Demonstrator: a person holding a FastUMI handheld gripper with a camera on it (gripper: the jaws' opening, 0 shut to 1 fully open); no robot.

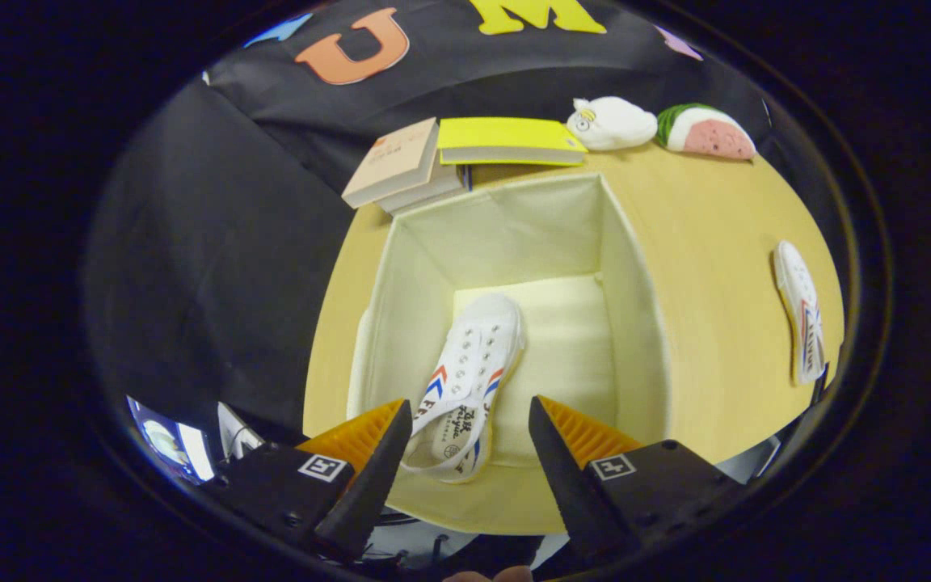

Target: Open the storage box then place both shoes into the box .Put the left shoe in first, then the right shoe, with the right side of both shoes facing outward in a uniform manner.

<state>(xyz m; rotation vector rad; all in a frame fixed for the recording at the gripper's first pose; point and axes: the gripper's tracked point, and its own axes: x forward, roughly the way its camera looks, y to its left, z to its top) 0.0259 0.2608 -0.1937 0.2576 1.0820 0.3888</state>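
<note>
Inside the storage box (pixel 635 267), on its pale floor, lies one white canvas shoe (pixel 469 376). Lace-up type, rows of metal eyelets, red and blue chevron stripes on both sides, printed insole visible at the heel opening. Toe points far, heel near, body slanted with the heel toward the left; it sits left of centre in the box, close to the left wall. Heel end lies just ahead of and between the gripper's fingers, nearer the left finger.

Box is open, top uncovered, cream fabric walls standing upright, square interior. It sits on a round light-wood desk (pixel 716 234).

Gripper (pixel 469 420) hangs over the near rim of the box, fingers spread wide, nothing pressed between them; cannot tell if the left fingertip touches the shoe heel.

Second shoe (pixel 801 311), same white with red and blue stripes, lies on the desk well right of the box, lying on its side, apart from the box wall.

Far side of the desk: tan book (pixel 393 162) stacked on another, yellow book (pixel 506 141) just right of it, both just beyond the far rim of the box. Further right, white plush toy (pixel 611 123) and a green, white and pink plush (pixel 708 132), side by side near the booth wall.
</note>
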